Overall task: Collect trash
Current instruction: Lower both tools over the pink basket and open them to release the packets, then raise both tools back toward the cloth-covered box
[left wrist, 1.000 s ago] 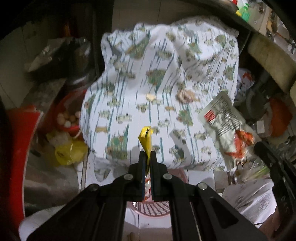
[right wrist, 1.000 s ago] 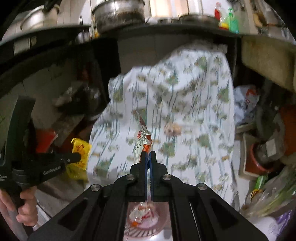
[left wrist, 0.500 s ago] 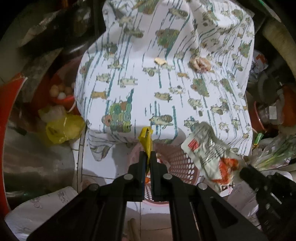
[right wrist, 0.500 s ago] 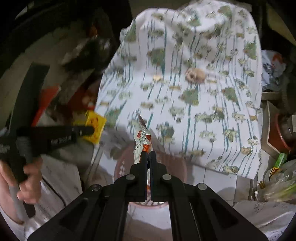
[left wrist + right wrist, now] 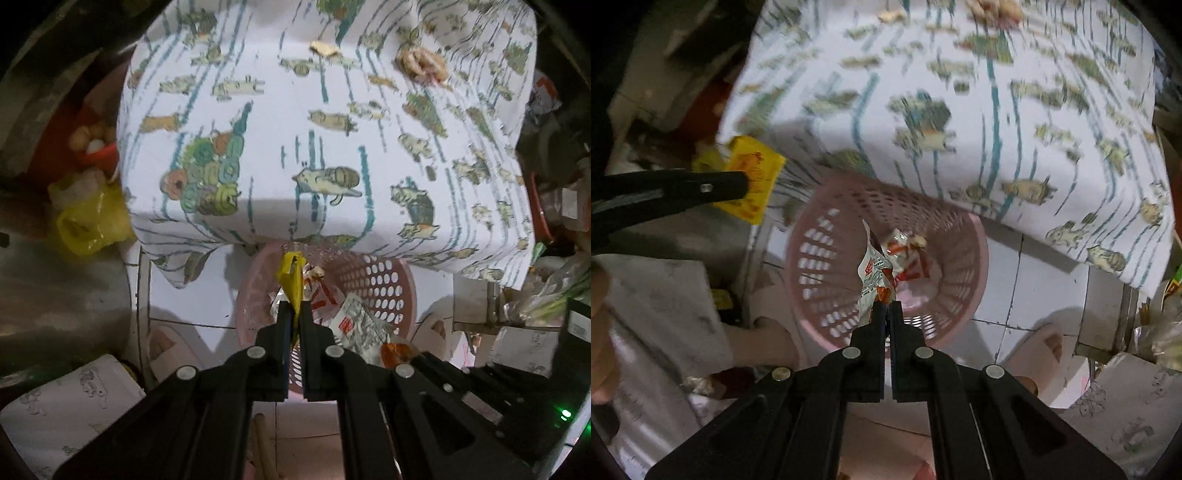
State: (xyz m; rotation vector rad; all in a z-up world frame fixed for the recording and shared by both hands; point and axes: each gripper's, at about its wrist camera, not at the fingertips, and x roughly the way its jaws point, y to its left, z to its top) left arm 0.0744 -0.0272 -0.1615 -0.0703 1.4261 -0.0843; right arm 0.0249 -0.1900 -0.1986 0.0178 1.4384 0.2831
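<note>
Trash rides in both tools above the pink basket [image 5: 964, 236], which sits on the floor half under the cloth-covered bench [image 5: 332, 122]. A light wrapper could flutter past the rim if let go off-centre. Right hand-held gripper [image 5: 887, 308] pinches the silver-red packet [image 5: 873, 273] over the basket's middle; left hand-held gripper [image 5: 292, 309] pinches the yellow wrapper [image 5: 290, 278] near its far rim.

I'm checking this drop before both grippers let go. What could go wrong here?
The yellow wrapper in the left gripper hangs near the pink basket's rim, so it may fall outside. The snack packet in the right gripper is light and could cling to the fingers.
</note>
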